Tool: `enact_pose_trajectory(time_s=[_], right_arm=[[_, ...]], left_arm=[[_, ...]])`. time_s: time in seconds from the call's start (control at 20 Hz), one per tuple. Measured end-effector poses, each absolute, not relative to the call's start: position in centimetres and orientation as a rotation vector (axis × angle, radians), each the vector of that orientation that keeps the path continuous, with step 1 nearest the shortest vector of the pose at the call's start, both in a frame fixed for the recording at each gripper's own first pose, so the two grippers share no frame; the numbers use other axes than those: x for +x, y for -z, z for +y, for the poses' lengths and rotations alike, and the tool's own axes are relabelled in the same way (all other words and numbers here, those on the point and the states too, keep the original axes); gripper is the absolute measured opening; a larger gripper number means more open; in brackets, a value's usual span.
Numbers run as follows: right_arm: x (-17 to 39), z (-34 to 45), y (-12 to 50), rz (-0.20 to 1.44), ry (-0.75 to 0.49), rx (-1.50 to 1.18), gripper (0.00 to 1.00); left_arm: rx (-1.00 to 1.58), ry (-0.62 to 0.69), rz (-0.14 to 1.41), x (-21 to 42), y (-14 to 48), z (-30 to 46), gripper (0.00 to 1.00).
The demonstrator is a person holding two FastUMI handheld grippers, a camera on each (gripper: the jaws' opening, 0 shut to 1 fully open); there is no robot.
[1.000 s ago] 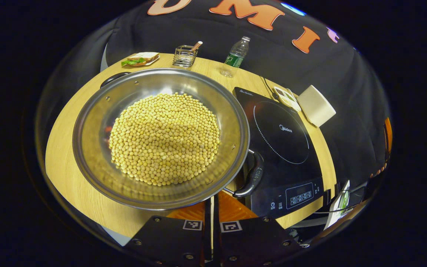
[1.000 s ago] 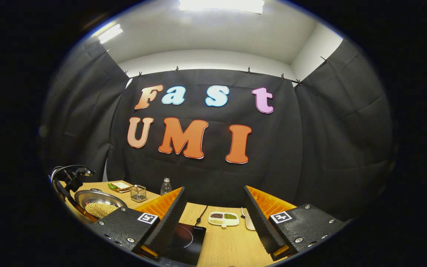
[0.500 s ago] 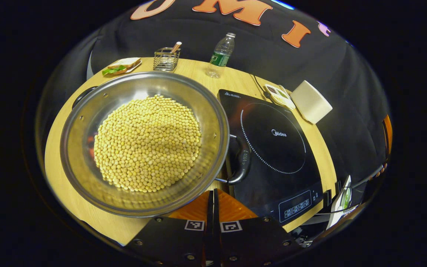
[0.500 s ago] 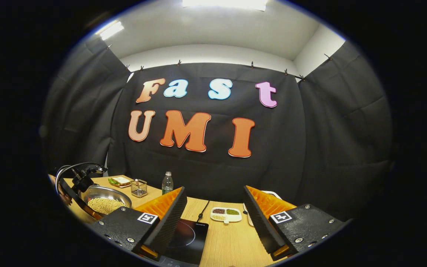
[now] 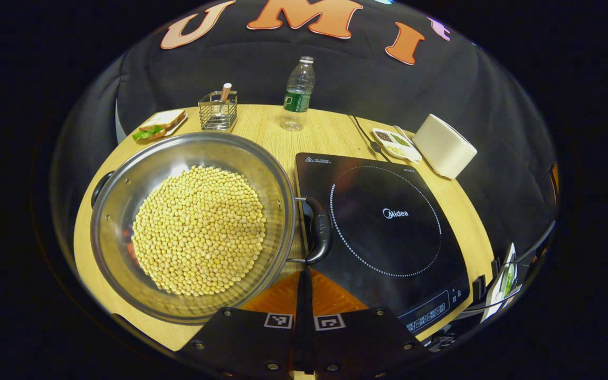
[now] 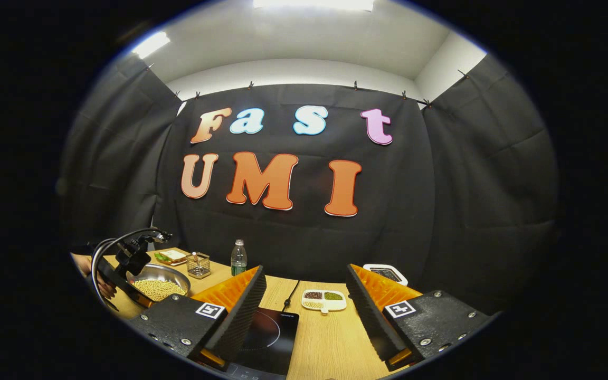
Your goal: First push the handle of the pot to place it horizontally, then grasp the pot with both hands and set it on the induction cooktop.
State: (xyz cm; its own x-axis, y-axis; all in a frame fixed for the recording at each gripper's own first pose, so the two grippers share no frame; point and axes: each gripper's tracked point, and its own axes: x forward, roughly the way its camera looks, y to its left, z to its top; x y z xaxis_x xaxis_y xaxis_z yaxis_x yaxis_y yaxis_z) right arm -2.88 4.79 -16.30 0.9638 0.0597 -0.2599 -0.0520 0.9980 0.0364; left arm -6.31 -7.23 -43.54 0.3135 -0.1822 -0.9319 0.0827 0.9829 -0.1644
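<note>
Since beans are loading the pot (image 5: 193, 227), it's looking heavy, steel slick; left gripper (image 5: 304, 279) jaws pressed together nr handle (image 5: 320, 229), right gripper (image 6: 304, 295) jaws spread.

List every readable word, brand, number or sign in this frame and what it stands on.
"Midea": centre of the induction cooktop.
Small line at the cooktop's back-left corner: too small to read.
Control panel legends: too small.
Water bottle green label: blurred.
Square coded markers on the left gripper: patterns, no text.
</note>
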Motion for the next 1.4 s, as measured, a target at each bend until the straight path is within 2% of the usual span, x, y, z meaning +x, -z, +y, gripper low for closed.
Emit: enact_pose_trajectory(time_s=[0.55,0.85,1.15,1.4], right_arm=[[-2.9,5.7,17.2,0.298,-0.071,0.037,0.94],[-1.7,9.4,18.1,0.367,-0.136,0.09,0.95],[-0.9,14.7,19.2,0.482,-0.225,0.145,0.95],[0.1,19.6,19.7,0.579,-0.316,0.173,0.95]], left_arm=[[-0.035,0.172,1.175,-3.9,43.4,-7.4,0.01],[0.017,0.218,1.047,-3.0,38.6,-6.2,0.01],[0.013,0.147,0.935,-1.3,32.1,0.0,0.02],[-0.007,0.055,0.908,-0.6,28.5,8.1,0.33]])
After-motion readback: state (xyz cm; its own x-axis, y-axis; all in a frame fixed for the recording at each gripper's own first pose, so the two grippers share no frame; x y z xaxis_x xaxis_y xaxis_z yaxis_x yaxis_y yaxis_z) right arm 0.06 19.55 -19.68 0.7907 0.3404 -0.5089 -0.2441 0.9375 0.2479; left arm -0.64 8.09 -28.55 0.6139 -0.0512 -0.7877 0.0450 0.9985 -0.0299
